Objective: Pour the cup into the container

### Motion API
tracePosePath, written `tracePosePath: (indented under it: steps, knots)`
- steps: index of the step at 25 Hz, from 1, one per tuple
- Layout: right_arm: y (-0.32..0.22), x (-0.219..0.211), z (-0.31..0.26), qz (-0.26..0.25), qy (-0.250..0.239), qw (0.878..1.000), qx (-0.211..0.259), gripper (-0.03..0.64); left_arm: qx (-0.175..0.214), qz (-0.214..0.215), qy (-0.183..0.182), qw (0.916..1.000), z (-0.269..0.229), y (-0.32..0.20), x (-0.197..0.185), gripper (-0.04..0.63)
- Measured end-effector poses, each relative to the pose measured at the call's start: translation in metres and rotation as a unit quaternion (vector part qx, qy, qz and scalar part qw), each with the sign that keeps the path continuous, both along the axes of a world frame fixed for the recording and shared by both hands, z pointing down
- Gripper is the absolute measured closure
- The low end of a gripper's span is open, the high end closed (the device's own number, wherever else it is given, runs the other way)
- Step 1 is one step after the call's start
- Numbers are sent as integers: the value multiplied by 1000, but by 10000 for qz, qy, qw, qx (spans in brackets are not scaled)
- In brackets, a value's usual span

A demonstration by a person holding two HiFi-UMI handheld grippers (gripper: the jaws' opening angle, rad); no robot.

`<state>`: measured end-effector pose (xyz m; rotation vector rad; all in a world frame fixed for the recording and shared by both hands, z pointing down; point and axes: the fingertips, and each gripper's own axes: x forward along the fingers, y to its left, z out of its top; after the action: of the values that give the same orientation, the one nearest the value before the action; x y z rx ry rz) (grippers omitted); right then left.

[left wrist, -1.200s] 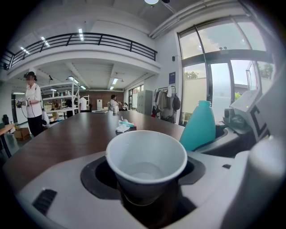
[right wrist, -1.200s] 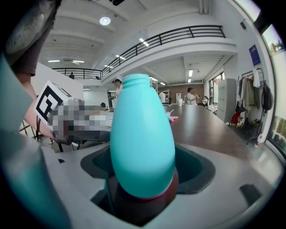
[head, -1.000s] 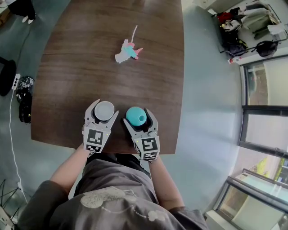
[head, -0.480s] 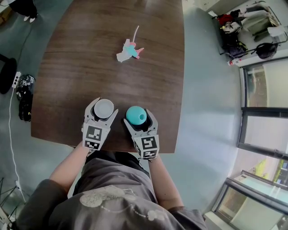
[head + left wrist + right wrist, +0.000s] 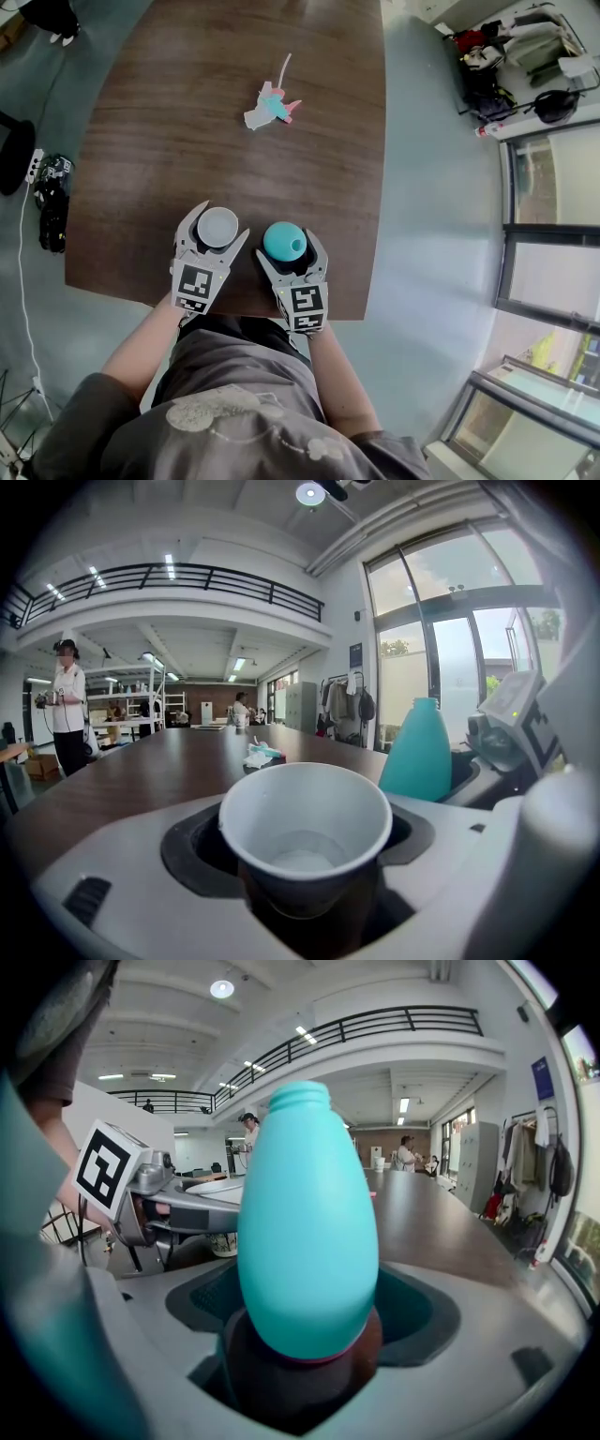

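Note:
Near the front edge of the brown table [image 5: 187,112], a white paper cup [image 5: 217,226] stands upright between the jaws of my left gripper [image 5: 221,223]. Those jaws have just been opening. In the left gripper view a thin gap shows on both sides of the cup [image 5: 305,822], so the pads do not press on it. A little pale content lies at its bottom. Just to its right, my right gripper [image 5: 289,246] is shut on the teal bottle [image 5: 283,241], which stands upright with its neck open [image 5: 307,1232].
A small white, teal and pink toy-like piece [image 5: 270,105] lies far up the table. The table's front edge runs just under both grippers. Bags [image 5: 497,66] and black gear [image 5: 49,202] lie on the floor beside it. A person [image 5: 67,705] stands far off.
The left jaws stand slightly wider around the cup. Both hands, the cup and the bottle have kept their places.

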<state>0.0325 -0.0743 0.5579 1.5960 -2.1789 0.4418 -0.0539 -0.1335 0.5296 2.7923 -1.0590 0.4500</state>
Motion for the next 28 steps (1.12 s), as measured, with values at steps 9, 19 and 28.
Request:
tracePosePath:
  steps: [9,19,28]
  knots:
    - [1,0,0,12,-49,10000,-74,183,-133,-158,163,9997,1,1,-3,181]
    - [15,3,3,138,11,9998,-159,180,-261,-653,336,9970,0,14,-32,164]
    - [51,17,-7,644,-345,9973,-41,181,-537,-741,454,9948,-5,50,-62,166]
